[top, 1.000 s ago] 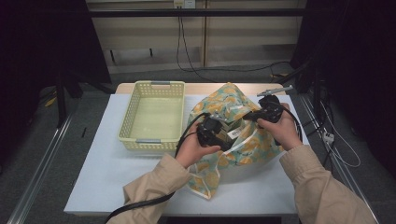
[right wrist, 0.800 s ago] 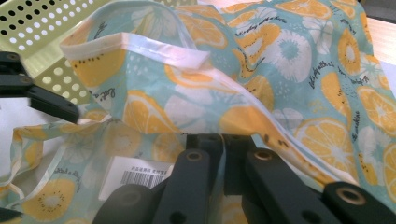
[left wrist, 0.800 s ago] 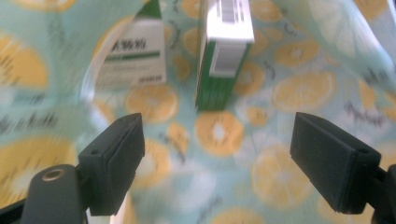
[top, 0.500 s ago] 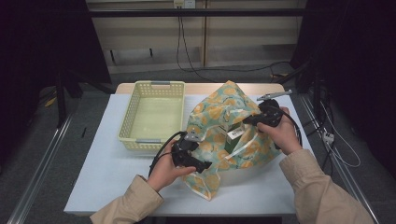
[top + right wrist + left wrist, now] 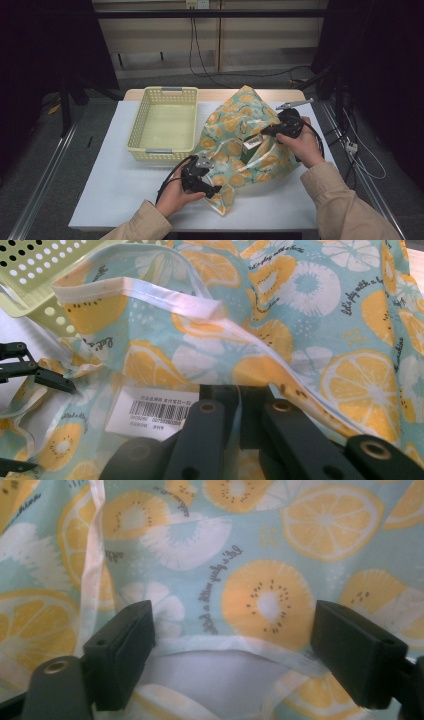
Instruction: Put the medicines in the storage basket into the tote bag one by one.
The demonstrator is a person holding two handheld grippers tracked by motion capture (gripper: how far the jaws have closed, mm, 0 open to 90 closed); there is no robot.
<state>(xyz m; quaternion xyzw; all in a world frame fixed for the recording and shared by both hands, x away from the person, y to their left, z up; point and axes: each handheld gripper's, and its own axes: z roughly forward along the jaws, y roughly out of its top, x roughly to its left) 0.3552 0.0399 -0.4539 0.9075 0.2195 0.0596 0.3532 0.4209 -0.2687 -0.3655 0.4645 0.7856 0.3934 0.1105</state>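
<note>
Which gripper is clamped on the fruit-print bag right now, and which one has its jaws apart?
The right gripper is shut on the bag at its far side. The left gripper, by the near corner, has its jaws spread.

The fruit-print bag (image 5: 310, 315) carries repeated small cursive lines; in the right gripper view one seems to read "let's play with a kettle", though the last words are unsure. A white barcode label (image 5: 157, 410) lies under its fabric, digits and characters too small to read.

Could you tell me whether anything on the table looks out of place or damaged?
Nothing stands out. The fruit-print bag lies crumpled beside the yellow basket, right gripper clamped on its rim, left gripper open at its lower corner. No tears or spills show.
</note>
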